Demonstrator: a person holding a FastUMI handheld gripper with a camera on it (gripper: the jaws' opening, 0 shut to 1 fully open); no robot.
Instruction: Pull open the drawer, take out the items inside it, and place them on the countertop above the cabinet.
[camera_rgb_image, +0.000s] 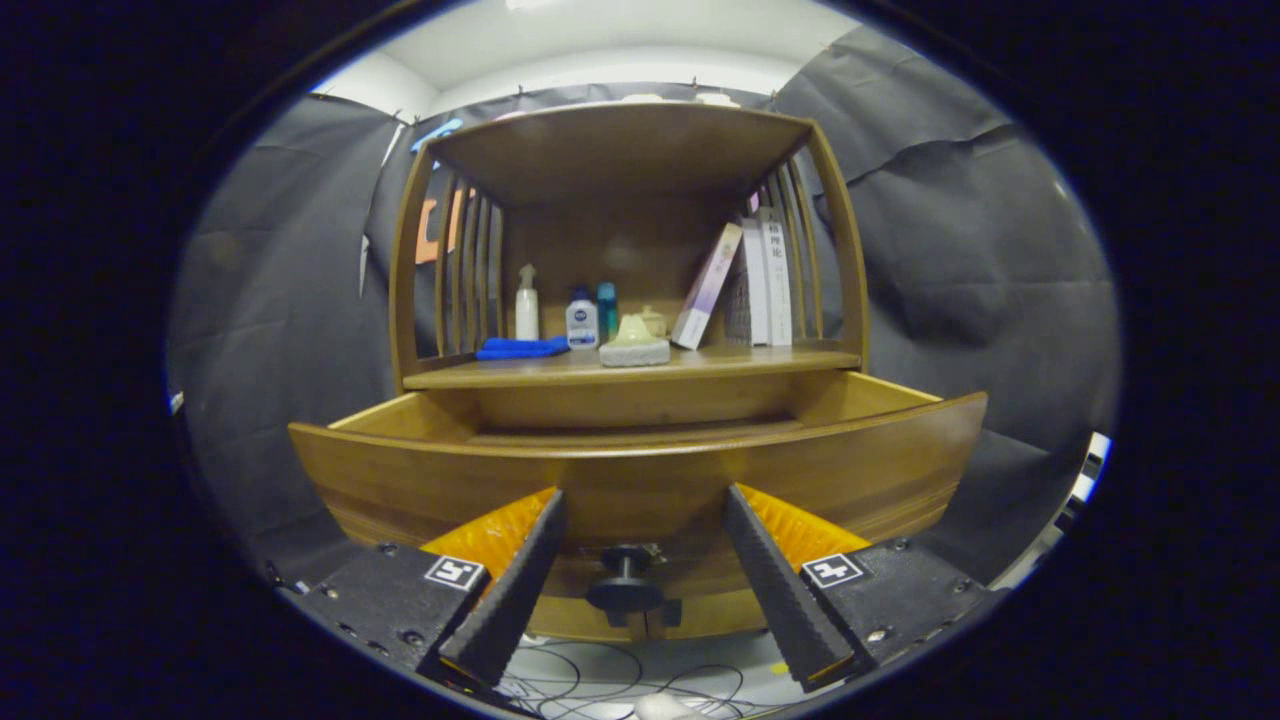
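One drawer (640, 470) stands pulled out from the wooden cabinet (625, 150), its curved front facing the gripper (640, 510), and one dark round knob (626, 588) sits low on that front, between the two fingers (520, 580) and touching neither. They are spread wide apart with nothing held; their tips lie close to the drawer front on either side of the knob. What lies inside the drawer cannot be told, since only its back wall and side walls show above the front. Above the drawer, the desk (760, 362), which is the cabinet's countertop, carries one folded blue cloth (522, 348) at its left, one white spray bottle (527, 304) behind it, one white bottle with a blue cap (582, 321), one teal bottle (607, 306) just beside that, one pale grey-green sponge-like block (634, 345) near the front edge, and one small cream item (654, 320) behind the block, too small to name. To the right, about four books (752, 284) stand together, the leftmost leaning against the others. Slatted wooden sides and a flat wooden top enclose this shelf space. Black cloth (960, 260) hangs wrinkled around the cabinet on both sides, a pale ceiling shows above it, and thin dark cables (600, 685) lie on the light floor under the fingers.
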